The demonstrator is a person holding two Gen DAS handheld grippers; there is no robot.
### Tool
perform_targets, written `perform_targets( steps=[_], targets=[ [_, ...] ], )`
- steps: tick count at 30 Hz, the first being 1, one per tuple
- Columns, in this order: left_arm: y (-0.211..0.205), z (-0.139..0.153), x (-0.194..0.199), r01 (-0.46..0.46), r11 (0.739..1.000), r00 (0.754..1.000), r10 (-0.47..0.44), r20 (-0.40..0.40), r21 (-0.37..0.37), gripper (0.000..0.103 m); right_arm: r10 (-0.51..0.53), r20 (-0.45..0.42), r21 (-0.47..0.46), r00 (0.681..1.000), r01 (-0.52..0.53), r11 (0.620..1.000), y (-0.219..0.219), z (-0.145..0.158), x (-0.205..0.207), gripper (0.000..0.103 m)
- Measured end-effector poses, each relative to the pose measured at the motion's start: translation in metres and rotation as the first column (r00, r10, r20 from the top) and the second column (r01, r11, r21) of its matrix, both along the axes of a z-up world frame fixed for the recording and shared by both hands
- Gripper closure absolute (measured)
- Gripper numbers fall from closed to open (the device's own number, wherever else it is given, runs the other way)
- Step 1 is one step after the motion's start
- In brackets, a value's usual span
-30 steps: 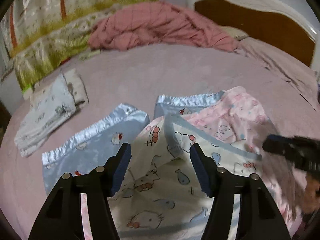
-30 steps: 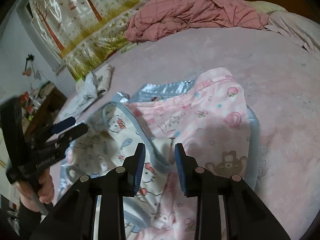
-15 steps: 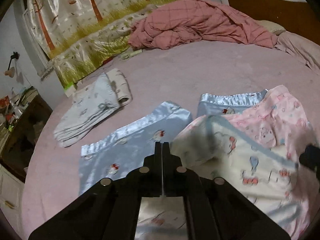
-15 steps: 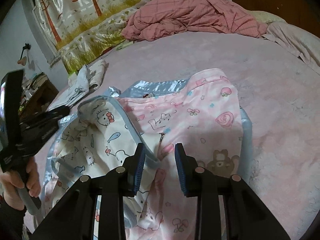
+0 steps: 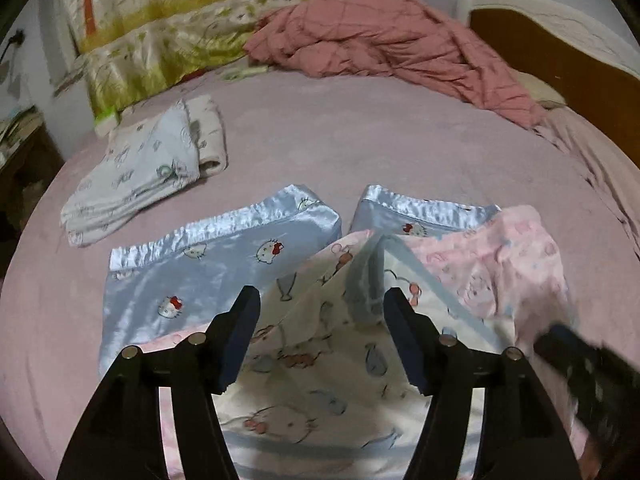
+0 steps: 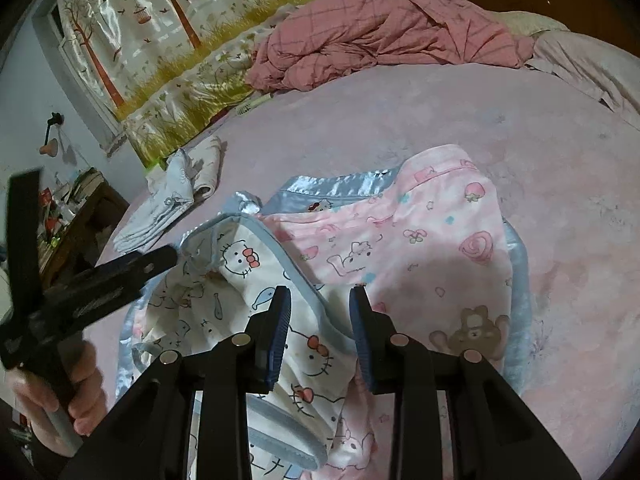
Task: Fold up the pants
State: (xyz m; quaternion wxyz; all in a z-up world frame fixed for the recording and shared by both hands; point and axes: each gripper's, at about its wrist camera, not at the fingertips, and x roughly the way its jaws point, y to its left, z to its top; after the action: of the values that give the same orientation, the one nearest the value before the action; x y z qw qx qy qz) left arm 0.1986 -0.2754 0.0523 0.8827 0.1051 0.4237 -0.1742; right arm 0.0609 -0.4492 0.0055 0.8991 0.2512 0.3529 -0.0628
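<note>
Both grippers tilt down over the pants (image 6: 400,248)
Left gripper (image 5: 320,300) opening around a raised fold, not pinching; right gripper (image 6: 316,296) narrowly parted astride the hem, hold unclear, at four o'clock.

In the left wrist view, the black right gripper (image 5: 576,364) at the near right is smeared by motion blur, its jaws unreadable. The cartoon-print satin pants (image 5: 320,360) run under the near edge, their lower part cut off.

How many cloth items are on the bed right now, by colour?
Blue satin pants: 1
White cat-print garment: 1
Pink print garment: 1
Folded pale pile: 1
Pink checked quilt: 1
Total: 5
</note>
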Motion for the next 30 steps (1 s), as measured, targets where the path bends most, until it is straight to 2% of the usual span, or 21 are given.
perform_targets(
  steps=[3, 6, 7, 9, 10, 15, 22, 28, 30],
  targets=[
    [-0.010, -0.009, 0.012, -0.031, 0.999, 0.998, 0.031, -0.057, 0.011, 0.040, -0.005, -0.003, -0.012, 1.000, 0.005, 1.000, -0.001, 0.000, -0.002, 0.072],
    [-0.014, -0.016, 0.016, -0.053, 0.998, 0.997, 0.054, -0.052, 0.022, 0.054, -0.015, -0.001, -0.031, 1.000, 0.015, 0.999, -0.005, -0.001, -0.005, 0.072],
    [-0.015, -0.018, 0.018, -0.055, 0.998, 0.997, 0.057, -0.054, 0.029, 0.060, -0.021, -0.001, -0.034, 1.000, 0.021, 0.999, -0.007, -0.002, -0.006, 0.072],
    [-0.016, -0.024, 0.020, -0.054, 0.998, 0.996, 0.057, -0.068, 0.042, 0.078, -0.025, -0.003, -0.027, 1.000, 0.025, 0.999, -0.010, -0.005, -0.006, 0.072],
    [-0.017, -0.027, 0.020, -0.047, 0.998, 0.996, 0.050, -0.074, 0.053, 0.095, -0.025, -0.005, -0.022, 1.000, 0.025, 0.999, -0.011, -0.007, -0.006, 0.072],
    [-0.004, -0.016, -0.002, 0.001, 0.997, 1.000, -0.001, -0.003, 0.073, 0.097, 0.002, -0.022, -0.035, 1.000, -0.003, 0.999, -0.010, -0.011, -0.007, 0.072],
    [0.032, 0.014, -0.037, 0.068, 0.987, 0.991, -0.084, 0.105, 0.146, 0.097, 0.001, -0.031, 0.038, 1.000, 0.000, 0.999, -0.013, -0.011, -0.004, 0.072],
    [0.066, 0.022, -0.061, 0.096, 0.974, 0.981, -0.128, 0.149, 0.207, 0.097, 0.015, -0.052, -0.029, 0.999, -0.016, 0.999, 0.006, -0.006, -0.002, 0.072],
    [0.075, 0.018, -0.062, 0.096, 0.972, 0.983, -0.127, 0.136, 0.216, 0.097, 0.014, -0.061, -0.047, 0.998, -0.017, 0.999, 0.010, -0.005, -0.001, 0.072]
  ],
)
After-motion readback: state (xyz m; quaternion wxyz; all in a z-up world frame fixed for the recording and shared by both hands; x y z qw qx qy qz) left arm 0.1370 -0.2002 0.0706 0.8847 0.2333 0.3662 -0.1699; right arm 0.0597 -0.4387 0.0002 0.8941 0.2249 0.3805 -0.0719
